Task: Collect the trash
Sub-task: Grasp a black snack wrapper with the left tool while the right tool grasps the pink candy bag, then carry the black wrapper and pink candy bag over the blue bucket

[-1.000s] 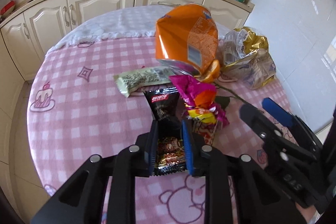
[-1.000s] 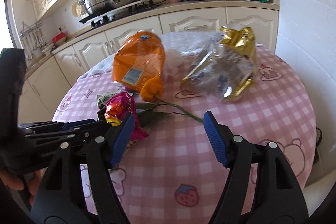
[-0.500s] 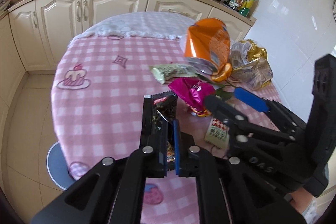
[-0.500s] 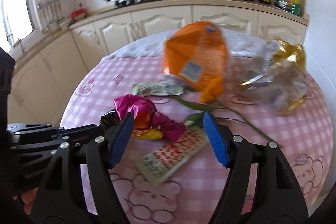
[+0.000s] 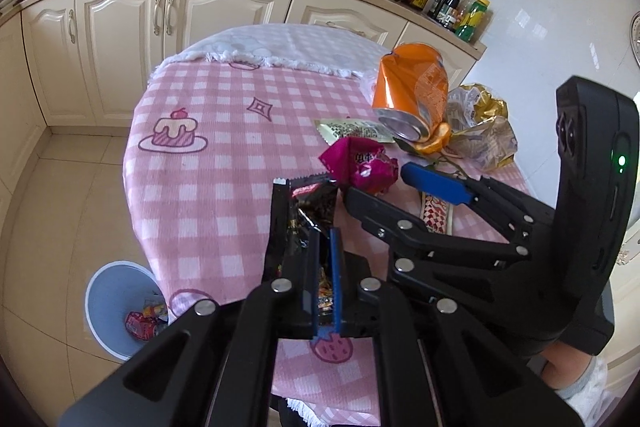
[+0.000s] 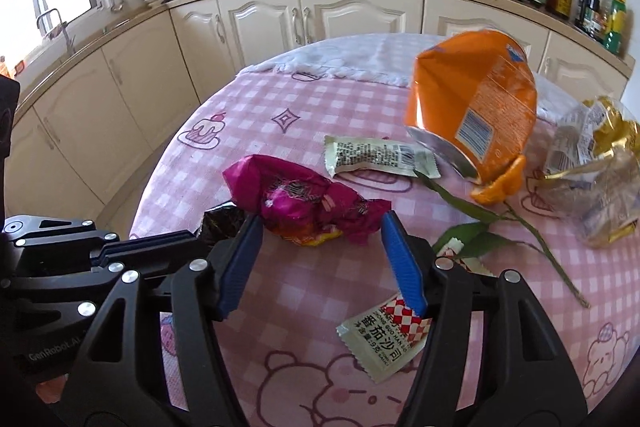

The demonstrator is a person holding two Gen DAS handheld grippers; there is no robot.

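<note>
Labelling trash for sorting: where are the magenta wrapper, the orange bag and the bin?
magenta wrapper (image 6: 298, 197), right wrist view, crumpled middle.
orange bag (image 6: 476, 99), right wrist view, its side.
bin (image 5: 106, 301), left wrist view, inner wall.

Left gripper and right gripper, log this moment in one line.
left gripper: shut on black wrapper | right gripper: closing around pink wrapper | bin: floor

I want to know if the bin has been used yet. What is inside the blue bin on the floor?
The blue bin holds a red wrapper and some smaller colourful scraps beside it. The tablecloth's edge hides the bin's right side, so anything there is unseen.
</note>
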